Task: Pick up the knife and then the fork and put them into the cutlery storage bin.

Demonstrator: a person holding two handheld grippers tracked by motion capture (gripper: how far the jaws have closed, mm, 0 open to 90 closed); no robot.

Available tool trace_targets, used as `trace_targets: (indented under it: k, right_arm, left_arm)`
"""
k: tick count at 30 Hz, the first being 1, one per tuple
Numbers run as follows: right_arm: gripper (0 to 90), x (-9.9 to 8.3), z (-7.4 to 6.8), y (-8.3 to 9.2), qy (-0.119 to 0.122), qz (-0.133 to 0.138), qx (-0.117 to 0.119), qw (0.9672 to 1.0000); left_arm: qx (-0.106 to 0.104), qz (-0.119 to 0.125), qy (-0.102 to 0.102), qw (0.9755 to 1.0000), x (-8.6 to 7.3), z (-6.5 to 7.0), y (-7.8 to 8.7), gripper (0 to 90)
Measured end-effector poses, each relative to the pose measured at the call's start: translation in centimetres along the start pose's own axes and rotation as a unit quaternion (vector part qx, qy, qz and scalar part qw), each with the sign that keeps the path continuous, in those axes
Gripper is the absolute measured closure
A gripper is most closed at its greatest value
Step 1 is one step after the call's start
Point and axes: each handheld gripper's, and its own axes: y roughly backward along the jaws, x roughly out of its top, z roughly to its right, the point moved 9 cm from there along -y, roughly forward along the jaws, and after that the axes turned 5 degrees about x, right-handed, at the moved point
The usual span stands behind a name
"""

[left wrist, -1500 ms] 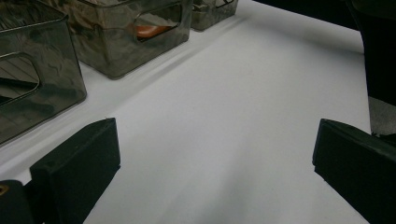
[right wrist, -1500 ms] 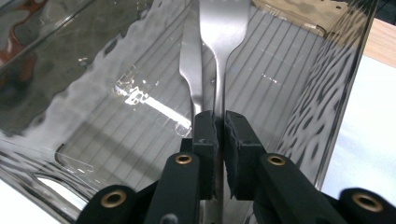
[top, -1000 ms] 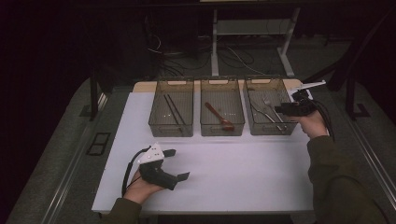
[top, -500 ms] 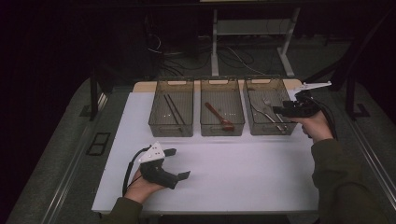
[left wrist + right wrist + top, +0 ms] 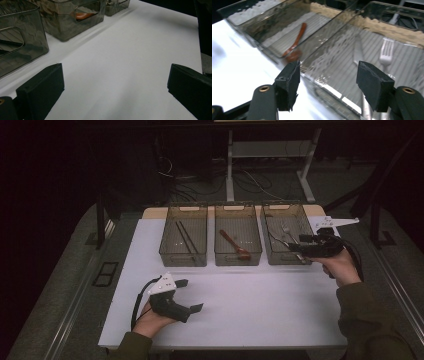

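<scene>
High view: three bins sit in a row at upper centre of the white mat (image 5: 260,310). The right gripper (image 5: 295,246), centre right, points at the right bin (image 5: 285,240), jaws just opened, empty. The left gripper (image 5: 189,295), lower left, rests on the mat, wide open, empty.

Left gripper view: jaws far apart over bare mat; bins at upper left.

Right gripper view: jaws parted before the right bin's wall; a fork (image 5: 386,52) lies inside, upper right; a spoon (image 5: 295,42) in the middle bin (image 5: 257,27), upper left.
</scene>
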Motion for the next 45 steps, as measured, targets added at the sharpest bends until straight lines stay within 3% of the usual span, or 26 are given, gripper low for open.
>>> trace_targets:
  k: [16, 21, 45]
  right_arm:
    - [27.8, -2.6, -5.4, 0.9, 0.027, 0.022, 0.052, 0.998]
    - [25.9, -3.9, -6.5, 0.7, 0.036, 0.012, 0.052, 0.9979]
    - [19.3, -7.8, -7.9, 2.0, 0.031, 0.047, 0.039, 0.9976]
  left_arm:
    - [-0.001, 0.001, 0.0, 1.0, 0.0, 0.0, 0.0, 0.0]
    - [-0.001, 0.003, 0.0, 1.0, 0.1, 0.0, 0.1, 0.0]
    - [-0.002, 0.007, 0.002, 1.0, 0.1, 0.0, 0.2, 0.0]
